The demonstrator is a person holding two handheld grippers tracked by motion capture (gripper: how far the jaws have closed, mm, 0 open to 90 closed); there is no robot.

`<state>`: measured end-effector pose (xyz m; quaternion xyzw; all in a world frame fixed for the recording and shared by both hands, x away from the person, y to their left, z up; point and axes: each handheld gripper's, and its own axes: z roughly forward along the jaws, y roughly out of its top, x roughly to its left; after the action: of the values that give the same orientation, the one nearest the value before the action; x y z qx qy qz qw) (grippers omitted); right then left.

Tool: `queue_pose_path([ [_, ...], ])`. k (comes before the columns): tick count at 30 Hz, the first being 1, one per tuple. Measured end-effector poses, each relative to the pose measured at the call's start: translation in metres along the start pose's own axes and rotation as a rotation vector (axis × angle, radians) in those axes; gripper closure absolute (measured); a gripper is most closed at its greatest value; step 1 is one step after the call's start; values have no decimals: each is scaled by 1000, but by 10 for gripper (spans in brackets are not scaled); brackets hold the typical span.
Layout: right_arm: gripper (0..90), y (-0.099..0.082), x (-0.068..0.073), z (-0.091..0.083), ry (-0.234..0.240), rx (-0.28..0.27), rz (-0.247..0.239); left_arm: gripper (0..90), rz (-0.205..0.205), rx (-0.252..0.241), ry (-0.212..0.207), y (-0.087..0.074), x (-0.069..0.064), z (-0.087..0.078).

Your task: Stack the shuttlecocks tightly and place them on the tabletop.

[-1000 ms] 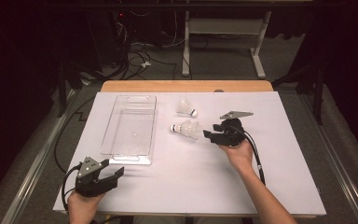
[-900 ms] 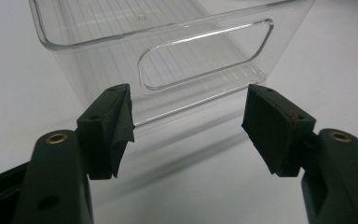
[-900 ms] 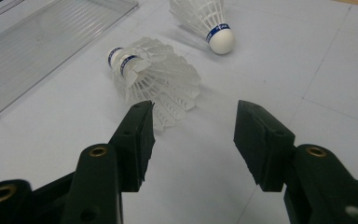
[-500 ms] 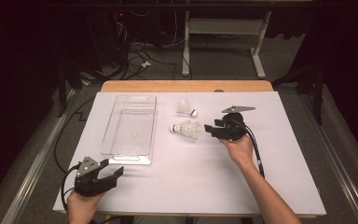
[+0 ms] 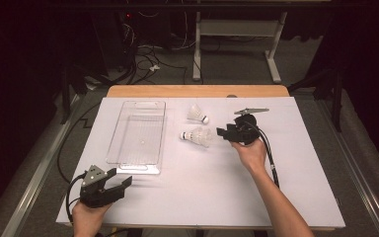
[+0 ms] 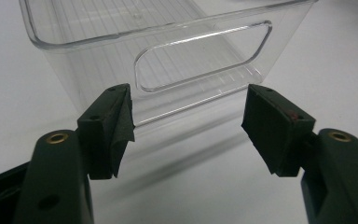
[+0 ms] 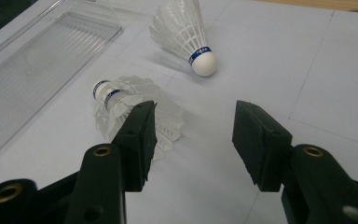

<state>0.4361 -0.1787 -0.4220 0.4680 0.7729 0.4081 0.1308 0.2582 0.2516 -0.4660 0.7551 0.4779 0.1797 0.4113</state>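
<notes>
Clear plastic tray (image 5: 137, 133) sits left on white-covered bench (image 5: 202, 197), two white feathered shuttlecocks right of it, far shuttlecock (image 5: 196, 113) behind near shuttlecock (image 5: 197, 136).

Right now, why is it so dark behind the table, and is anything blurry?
High view: light falls on the white table, the room behind stays black. Right gripper view: the near shuttlecock looks soft, the far shuttlecock sharper. Left gripper view: the clear box shows bright glints.
</notes>
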Motion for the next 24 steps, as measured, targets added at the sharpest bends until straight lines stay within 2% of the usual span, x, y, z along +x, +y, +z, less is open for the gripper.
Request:
queue_pose_path([
  [8, 505, 14, 1, 6, -13, 16, -6, 341, 10, -1, -6, 1, 0, 0],
  [11, 505, 17, 0, 9, -19, 21, -9, 341, 31, -6, -6, 0, -2, -2],
  [14, 505, 20, -1, 11, -35, 34, -12, 341, 22, -10, -11, 0, -1, -3],
  [18, 504, 25, -1, 8, -23, 7, 18, 341, 21, -17, -8, -1, -1, -4],
  [24, 503, 29, 3, 16, -22, 18, -4, 341, 6, -17, -6, 0, 1, -4],
])
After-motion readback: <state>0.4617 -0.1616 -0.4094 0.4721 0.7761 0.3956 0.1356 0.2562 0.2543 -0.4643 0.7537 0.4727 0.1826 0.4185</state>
